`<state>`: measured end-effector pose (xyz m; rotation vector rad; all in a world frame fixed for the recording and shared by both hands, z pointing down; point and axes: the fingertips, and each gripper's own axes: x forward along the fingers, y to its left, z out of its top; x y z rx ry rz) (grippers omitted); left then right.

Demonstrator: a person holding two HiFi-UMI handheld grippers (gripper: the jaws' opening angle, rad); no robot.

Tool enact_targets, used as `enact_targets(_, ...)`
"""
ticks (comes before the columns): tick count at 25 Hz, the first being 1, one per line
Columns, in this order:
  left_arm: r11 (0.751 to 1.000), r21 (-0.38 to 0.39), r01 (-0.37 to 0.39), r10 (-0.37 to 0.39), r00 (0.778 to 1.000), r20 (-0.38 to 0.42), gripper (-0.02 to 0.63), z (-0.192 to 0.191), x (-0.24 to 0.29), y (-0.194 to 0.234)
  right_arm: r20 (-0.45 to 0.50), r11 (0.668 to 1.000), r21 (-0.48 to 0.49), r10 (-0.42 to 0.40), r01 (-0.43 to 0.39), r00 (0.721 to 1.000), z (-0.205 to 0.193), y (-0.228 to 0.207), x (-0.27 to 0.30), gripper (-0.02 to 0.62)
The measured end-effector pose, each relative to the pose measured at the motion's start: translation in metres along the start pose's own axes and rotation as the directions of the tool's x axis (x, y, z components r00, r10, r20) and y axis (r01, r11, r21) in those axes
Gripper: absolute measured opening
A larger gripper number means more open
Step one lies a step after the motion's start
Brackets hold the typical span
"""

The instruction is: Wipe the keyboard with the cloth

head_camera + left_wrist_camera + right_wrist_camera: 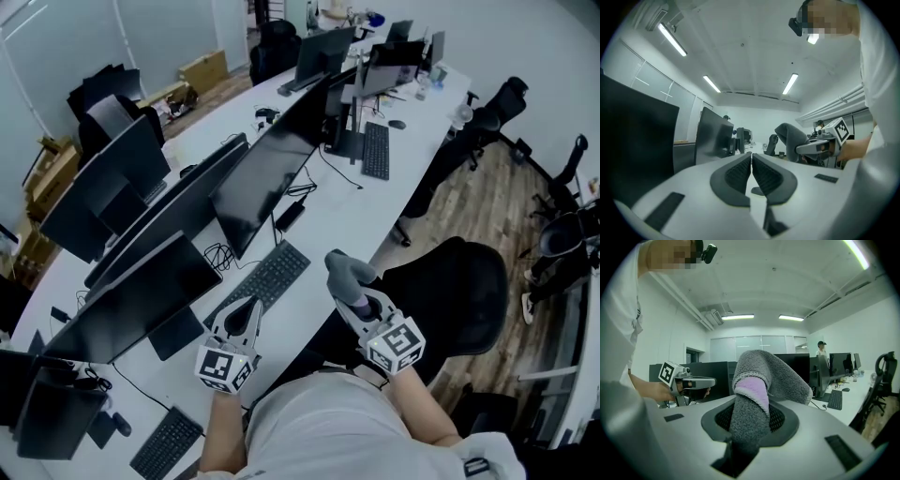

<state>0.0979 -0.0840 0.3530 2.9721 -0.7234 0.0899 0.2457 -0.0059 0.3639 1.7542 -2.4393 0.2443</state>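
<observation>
While right tongs clamp the cloth near the desk edge, left tongs closed empty, keyboard just ahead.

A long white desk bears monitors, a keyboard and, seemingly, cables.

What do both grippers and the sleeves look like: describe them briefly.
The left gripper and right gripper match: light grey bodies, dark ribbed pads lining the jaws, each with a white cube of black square markers. No cables show. The person wears a pale short-sleeved top.
</observation>
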Motion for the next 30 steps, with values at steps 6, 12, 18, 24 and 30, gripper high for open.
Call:
enact_targets(6,1.0,-0.001,-0.011,0.011,1.0,0.0,0.002,0.001,0.003,-0.008,0.001,1.0,-0.003,0.018,-0.018,1.0,-0.006,0.002,0.001,0.089)
enact_targets(12,1.0,0.001,-0.027,0.027,1.0,-0.004,0.002,0.003,-0.002,-0.012,0.001,0.999,-0.01,0.048,-0.048,0.999,-0.004,0.004,0.006,0.089)
enact_targets(18,0.999,-0.003,-0.045,0.045,0.999,-0.017,0.002,0.0,-0.009,-0.012,0.008,0.998,0.001,0.062,-0.062,0.998,-0.005,0.007,0.009,0.089)
enact_targets(24,0.999,0.002,-0.054,0.054,0.998,-0.022,0.002,0.002,-0.014,-0.008,0.018,0.997,0.009,0.076,-0.077,0.997,-0.004,0.016,0.015,0.089)
enact_targets(30,0.999,-0.001,-0.053,0.053,0.998,-0.038,0.002,0.0,-0.025,-0.007,0.005,0.996,0.015,0.09,-0.091,0.996,-0.007,0.03,0.017,0.089)
